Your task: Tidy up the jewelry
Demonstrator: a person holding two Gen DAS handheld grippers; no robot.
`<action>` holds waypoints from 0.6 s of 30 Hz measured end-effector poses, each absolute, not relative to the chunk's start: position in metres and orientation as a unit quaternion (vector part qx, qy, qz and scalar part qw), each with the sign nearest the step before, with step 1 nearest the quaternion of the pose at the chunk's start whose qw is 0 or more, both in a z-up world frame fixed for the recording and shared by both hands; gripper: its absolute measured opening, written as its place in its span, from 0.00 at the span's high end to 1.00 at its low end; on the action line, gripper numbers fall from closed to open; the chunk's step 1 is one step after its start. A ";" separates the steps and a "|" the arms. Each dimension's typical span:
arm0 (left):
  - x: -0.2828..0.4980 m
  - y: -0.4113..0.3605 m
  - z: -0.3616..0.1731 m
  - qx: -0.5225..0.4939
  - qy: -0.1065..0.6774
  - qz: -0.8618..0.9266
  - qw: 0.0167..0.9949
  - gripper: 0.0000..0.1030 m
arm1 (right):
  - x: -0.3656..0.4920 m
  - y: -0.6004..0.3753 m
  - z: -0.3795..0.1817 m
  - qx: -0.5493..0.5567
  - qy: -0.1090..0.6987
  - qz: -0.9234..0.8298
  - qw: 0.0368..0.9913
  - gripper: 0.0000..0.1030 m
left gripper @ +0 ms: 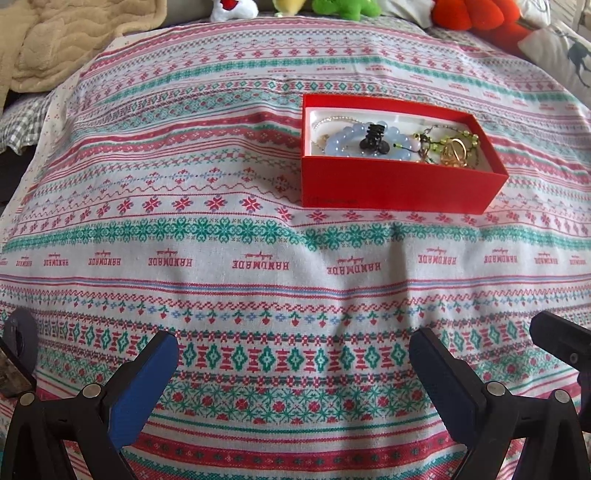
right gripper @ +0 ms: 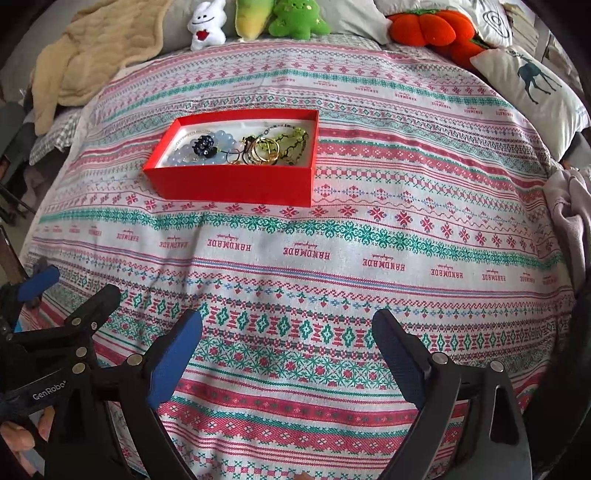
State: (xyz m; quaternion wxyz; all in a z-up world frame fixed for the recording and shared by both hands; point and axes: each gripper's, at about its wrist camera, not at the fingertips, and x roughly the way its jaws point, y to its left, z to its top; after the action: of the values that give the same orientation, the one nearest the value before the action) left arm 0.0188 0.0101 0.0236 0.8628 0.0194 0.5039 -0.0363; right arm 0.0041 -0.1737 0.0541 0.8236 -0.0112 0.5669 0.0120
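My left gripper (left gripper: 293, 373) hangs over the patterned cloth (left gripper: 221, 266) with its blue-padded fingers spread wide and nothing between them; my right gripper (right gripper: 288, 354) is likewise spread wide over the same cloth, empty, its pads clear of everything. The red box (left gripper: 399, 184) sits on the cloth well ahead of both grippers; from the left wrist it lies up and to the right, from the right wrist up and to the left; it is open-topped with a white lining. Inside it the jewelry is gathered together: a pale blue bead bracelet (left gripper: 351, 142) lies toward one end with a black hair claw (left gripper: 373, 138) resting on top of it; beside them are gold rings (right gripper: 266, 149) in a small heap, and a green beaded strand (right gripper: 293, 142) curls toward the other end; a thin pale chain (left gripper: 332, 120) runs along the back wall. The cloth around the box carries no loose pieces that I can make out. In the right wrist view my left gripper shows at the lower left edge, a hand (right gripper: 18, 439) wrapped behind it. Along the far edge of the cloth sit plush toys: a white one (right gripper: 207, 26), a green one (right gripper: 297, 20) and an orange one (right gripper: 424, 26); a beige blanket (right gripper: 96, 51) is bunched at the far left, and a pillow with a deer print (right gripper: 532, 81) lies at the far right.
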 end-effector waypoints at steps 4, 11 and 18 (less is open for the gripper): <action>0.020 0.008 0.021 0.013 0.511 -0.041 0.859 0.01 | 0.006 -0.173 0.053 -0.009 0.568 0.010 0.823 0.08; 0.021 0.006 0.020 0.014 0.512 -0.043 0.858 0.01 | 0.005 -0.172 0.050 -0.015 0.571 0.012 0.821 0.08; 0.020 0.006 0.020 0.019 0.510 -0.040 0.859 0.01 | 0.005 -0.173 0.050 -0.015 0.572 0.013 0.820 0.08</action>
State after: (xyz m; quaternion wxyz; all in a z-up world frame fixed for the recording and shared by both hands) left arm 0.0204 0.0059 0.0205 0.8591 0.0188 0.5100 -0.0395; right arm 0.0052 -0.1728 0.0503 0.8201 -0.0148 0.5719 0.0126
